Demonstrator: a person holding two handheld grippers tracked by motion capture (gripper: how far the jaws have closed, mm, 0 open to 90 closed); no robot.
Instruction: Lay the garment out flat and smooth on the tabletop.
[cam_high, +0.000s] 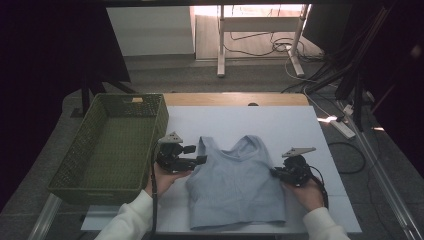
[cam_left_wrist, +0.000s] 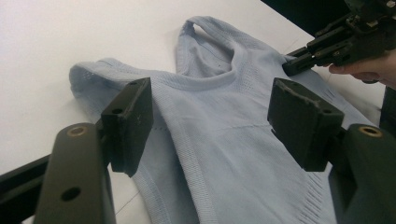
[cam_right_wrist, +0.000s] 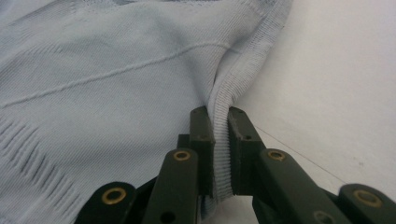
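Observation:
A pale blue knit tank top (cam_high: 232, 185) lies flat on the white table cover (cam_high: 280, 122), straps pointing away from the person. My left gripper (cam_high: 196, 154) is open at the top's left armhole. In the left gripper view its jaws stand wide apart over the fabric (cam_left_wrist: 224, 135), pads clear of it (cam_left_wrist: 210, 107). My right gripper (cam_high: 276, 172) is at the top's right side edge. In the right gripper view it is shut on the ribbed hem (cam_right_wrist: 222, 121), a fold of cloth (cam_right_wrist: 116, 70) pinched between the pads. The left gripper view also shows that right gripper (cam_left_wrist: 292, 65) at the far edge.
A green woven basket (cam_high: 150, 130) stands at the table's left, touching the white cover. Beyond the table's far wooden edge (cam_high: 235, 98) are floor cables, a power strip (cam_high: 345, 127) and a white stand's legs (cam_high: 220, 60).

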